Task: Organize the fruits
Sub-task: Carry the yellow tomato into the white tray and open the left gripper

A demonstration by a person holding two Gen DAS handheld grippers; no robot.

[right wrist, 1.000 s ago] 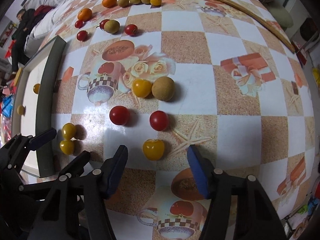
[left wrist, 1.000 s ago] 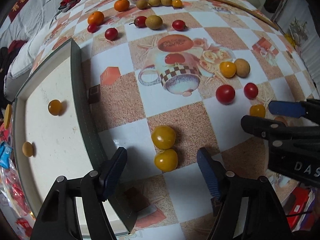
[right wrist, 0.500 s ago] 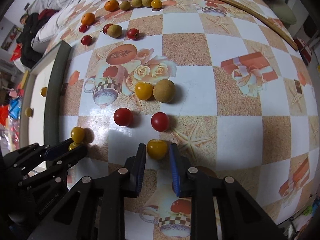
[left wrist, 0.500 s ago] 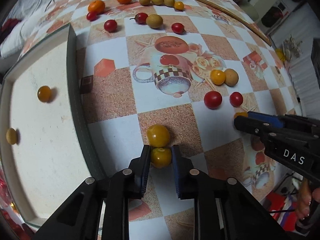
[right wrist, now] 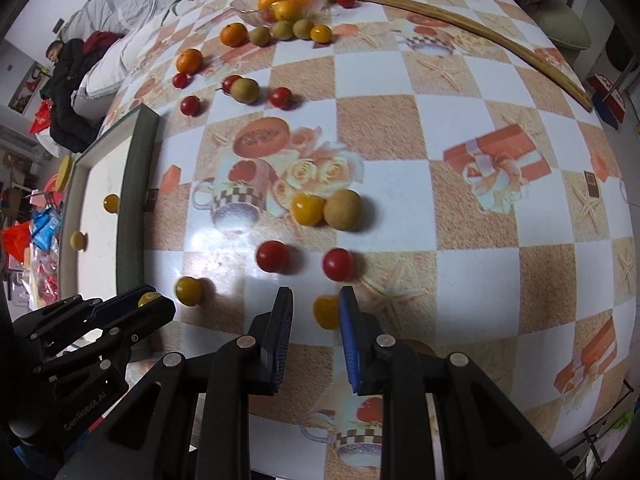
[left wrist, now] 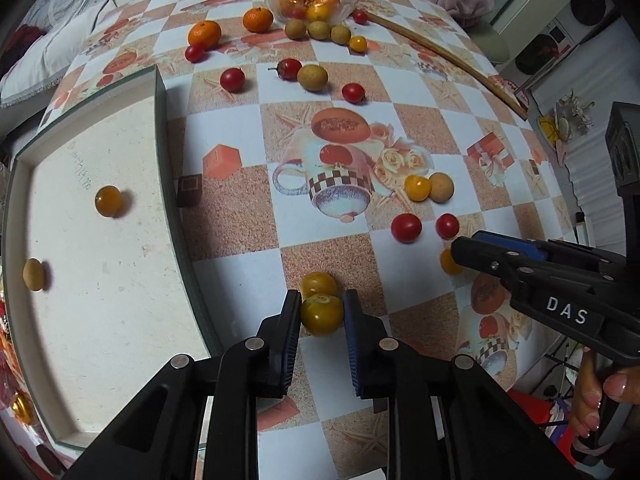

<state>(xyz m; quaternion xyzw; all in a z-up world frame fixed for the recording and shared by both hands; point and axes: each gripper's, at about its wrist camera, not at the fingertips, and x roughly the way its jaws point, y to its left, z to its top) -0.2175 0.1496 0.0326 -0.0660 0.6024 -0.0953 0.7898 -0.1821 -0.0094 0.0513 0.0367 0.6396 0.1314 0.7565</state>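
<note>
Left wrist view: "DAS" on right tongs (left wrist: 450, 258), both tongs clamped on yellow tomatoes (left wrist: 321, 314)

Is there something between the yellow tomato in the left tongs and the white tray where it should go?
Only the tray's own raised grey rim lies between them. The left tongs grip the yellow tomato just right of that rim, so it has to go over it. The tablecloth between shows no other fruit.
</note>
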